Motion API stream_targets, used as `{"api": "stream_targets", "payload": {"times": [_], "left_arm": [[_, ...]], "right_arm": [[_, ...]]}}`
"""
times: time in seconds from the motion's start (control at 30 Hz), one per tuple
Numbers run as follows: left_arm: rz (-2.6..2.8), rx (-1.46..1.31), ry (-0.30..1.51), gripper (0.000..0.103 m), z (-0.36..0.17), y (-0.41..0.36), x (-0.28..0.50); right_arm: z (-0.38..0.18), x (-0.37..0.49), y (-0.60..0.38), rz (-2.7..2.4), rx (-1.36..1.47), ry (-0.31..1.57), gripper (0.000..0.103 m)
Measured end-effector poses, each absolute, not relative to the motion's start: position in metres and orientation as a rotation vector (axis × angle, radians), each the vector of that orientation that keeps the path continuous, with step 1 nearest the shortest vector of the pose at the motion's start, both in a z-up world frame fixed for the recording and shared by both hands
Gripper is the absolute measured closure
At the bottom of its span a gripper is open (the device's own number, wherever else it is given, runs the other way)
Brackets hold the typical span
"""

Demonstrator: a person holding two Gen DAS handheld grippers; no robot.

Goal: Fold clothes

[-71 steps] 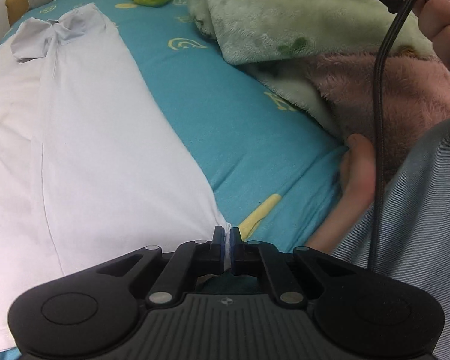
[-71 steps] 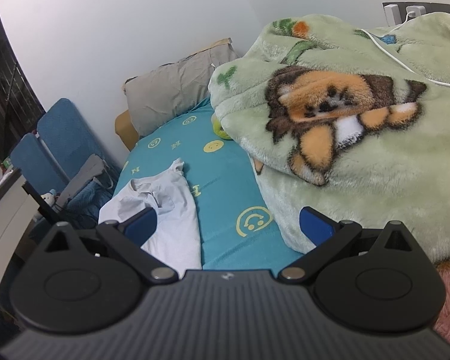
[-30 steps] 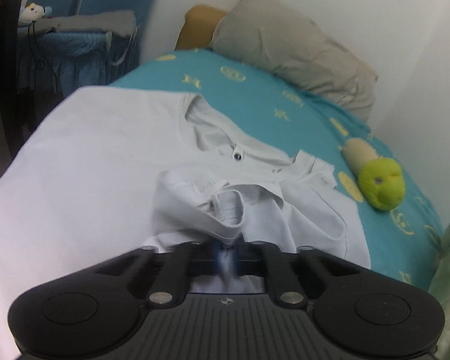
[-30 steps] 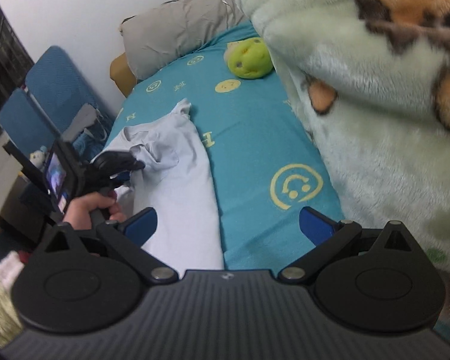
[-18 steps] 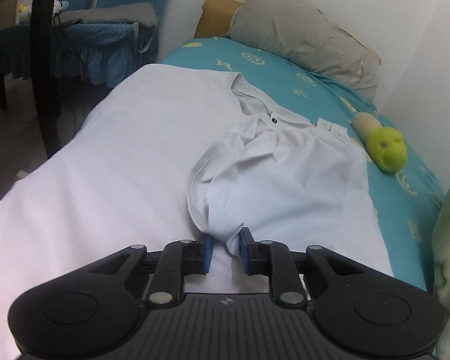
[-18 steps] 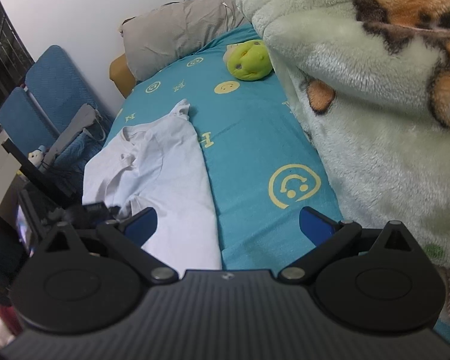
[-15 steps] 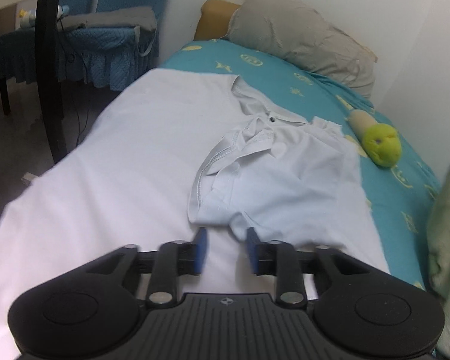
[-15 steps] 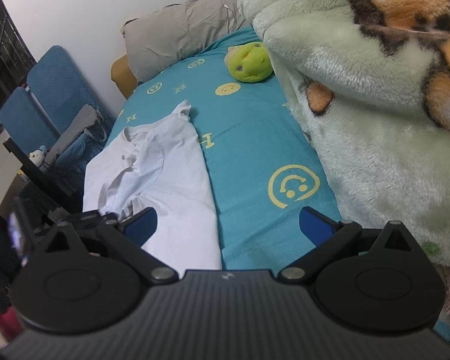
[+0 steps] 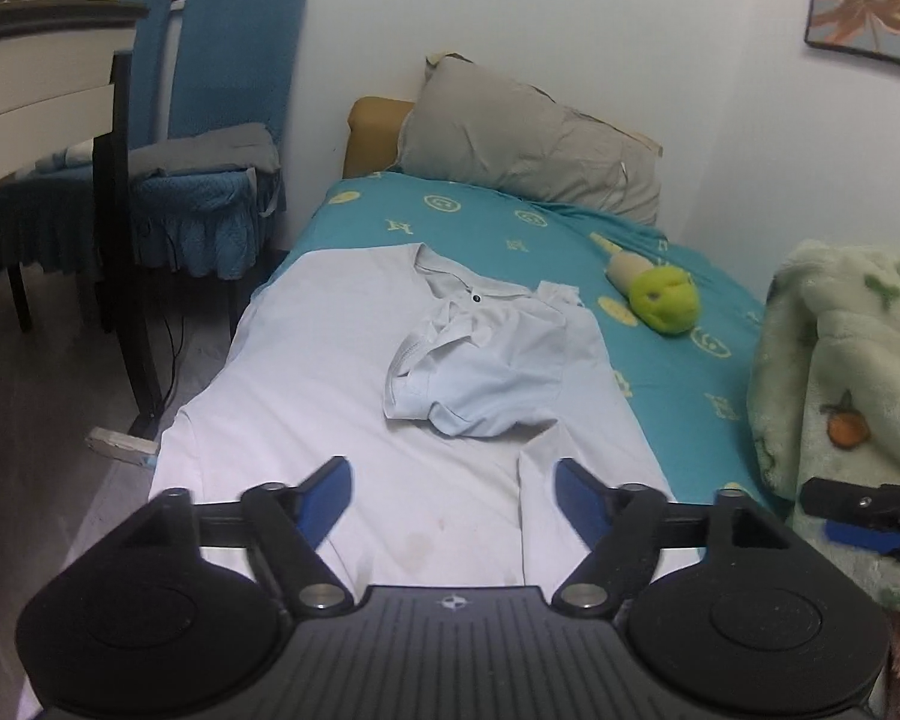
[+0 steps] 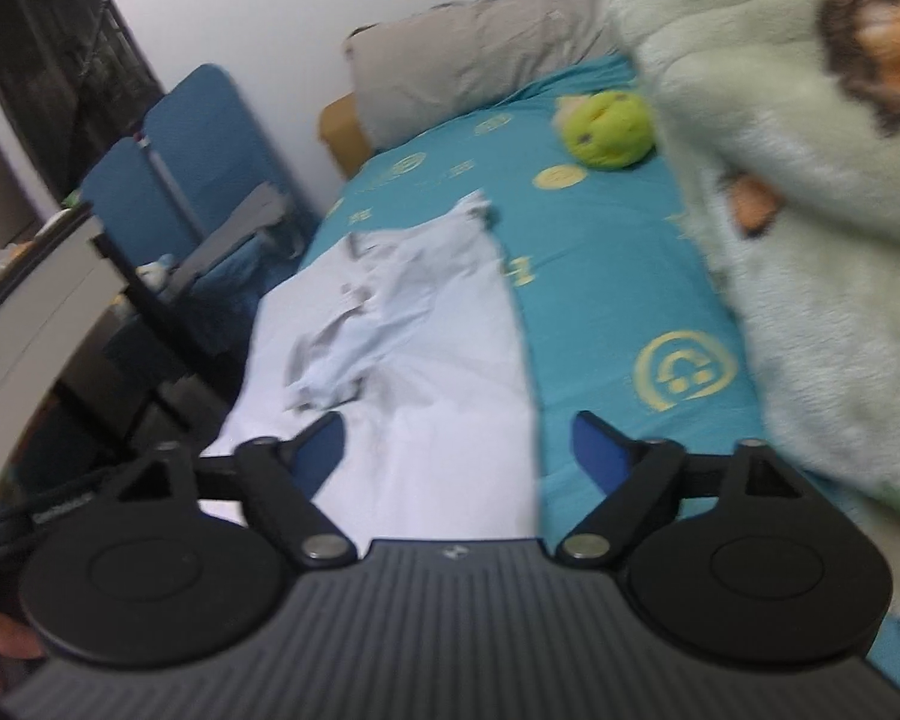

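White shirt (image 9: 342,372) flat on bed (image 9: 678,372), frame centre; sleeve (image 9: 474,378) now dropped across chest. Left tool (image 9: 453,495) let go, jaws opening, empty. Right tool (image 10: 459,447) closing, empty. Sleeve fold done; opposite side probably next.

Dim, even indoor light; right wrist view motion-blurred, edges fisheye-bent

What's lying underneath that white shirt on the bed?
The white shirt lies spread on the teal bedsheet with yellow smiley prints, one sleeve folded over its top. The sheet shows beside and beyond it; anything directly beneath the fabric is covered.
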State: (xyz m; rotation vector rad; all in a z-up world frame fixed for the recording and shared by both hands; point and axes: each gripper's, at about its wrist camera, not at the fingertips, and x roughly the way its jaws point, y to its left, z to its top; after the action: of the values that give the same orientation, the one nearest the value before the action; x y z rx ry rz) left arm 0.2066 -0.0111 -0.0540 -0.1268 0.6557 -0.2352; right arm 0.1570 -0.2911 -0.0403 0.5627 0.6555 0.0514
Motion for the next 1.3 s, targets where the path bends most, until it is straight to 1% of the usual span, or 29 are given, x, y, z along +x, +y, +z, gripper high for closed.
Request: {"api": "stream_targets", "payload": {"times": [0.07, 0.13, 0.2, 0.23, 0.27, 0.37, 0.5, 0.7, 0.73, 0.8, 0.83, 0.87, 1.0, 1.23, 1.3], "left_arm": [[-0.263, -0.182, 0.66, 0.024, -0.058, -0.002, 0.212], [-0.264, -0.206, 0.659, 0.023, -0.065, 0.007, 0.218], [-0.246, -0.209, 0.661, 0.023, -0.075, 0.017, 0.223], [-0.237, -0.208, 0.657, 0.023, -0.079, 0.022, 0.225], [-0.227, -0.211, 0.658, 0.023, -0.084, 0.028, 0.227], [-0.222, -0.212, 0.636, 0.023, -0.099, 0.047, 0.232], [-0.215, -0.233, 0.668, 0.023, -0.122, 0.062, 0.249], [-0.24, -0.253, 0.656, 0.023, -0.14, 0.071, 0.264], [-0.245, -0.256, 0.658, 0.024, -0.142, 0.07, 0.265], [-0.257, -0.268, 0.659, 0.023, -0.146, 0.07, 0.268], [-0.263, -0.278, 0.658, 0.023, -0.148, 0.07, 0.269], [-0.265, -0.29, 0.66, 0.023, -0.149, 0.071, 0.27], [-0.26, -0.339, 0.68, 0.024, -0.156, 0.074, 0.271], [-0.235, -0.311, 0.642, 0.024, -0.151, 0.078, 0.267], [-0.224, -0.279, 0.634, 0.024, -0.147, 0.079, 0.266]], "right_arm": [[-0.04, 0.17, -0.285, 0.108, 0.63, 0.683, 0.031], [-0.038, 0.192, -0.274, 0.145, 0.662, 0.69, 0.031], [-0.037, 0.224, -0.258, 0.177, 0.662, 0.691, 0.034], [-0.038, 0.243, -0.249, 0.195, 0.661, 0.694, 0.04], [-0.041, 0.263, -0.239, 0.209, 0.659, 0.697, 0.043], [-0.055, 0.327, -0.213, 0.192, 0.61, 0.703, 0.043], [-0.082, 0.408, -0.182, 0.102, 0.484, 0.723, 0.043], [-0.128, 0.472, -0.164, 0.009, 0.383, 0.767, 0.043], [-0.134, 0.478, -0.161, 0.007, 0.378, 0.777, 0.047], [-0.137, 0.481, -0.155, 0.009, 0.344, 0.736, 0.055], [-0.136, 0.481, -0.152, 0.028, 0.337, 0.714, 0.064], [-0.136, 0.482, -0.149, 0.048, 0.348, 0.708, 0.07], [-0.137, 0.491, -0.135, 0.095, 0.39, 0.715, 0.07], [-0.122, 0.501, -0.109, 0.088, 0.325, 0.642, 0.069], [-0.114, 0.495, -0.111, 0.077, 0.302, 0.626, 0.062]]}}
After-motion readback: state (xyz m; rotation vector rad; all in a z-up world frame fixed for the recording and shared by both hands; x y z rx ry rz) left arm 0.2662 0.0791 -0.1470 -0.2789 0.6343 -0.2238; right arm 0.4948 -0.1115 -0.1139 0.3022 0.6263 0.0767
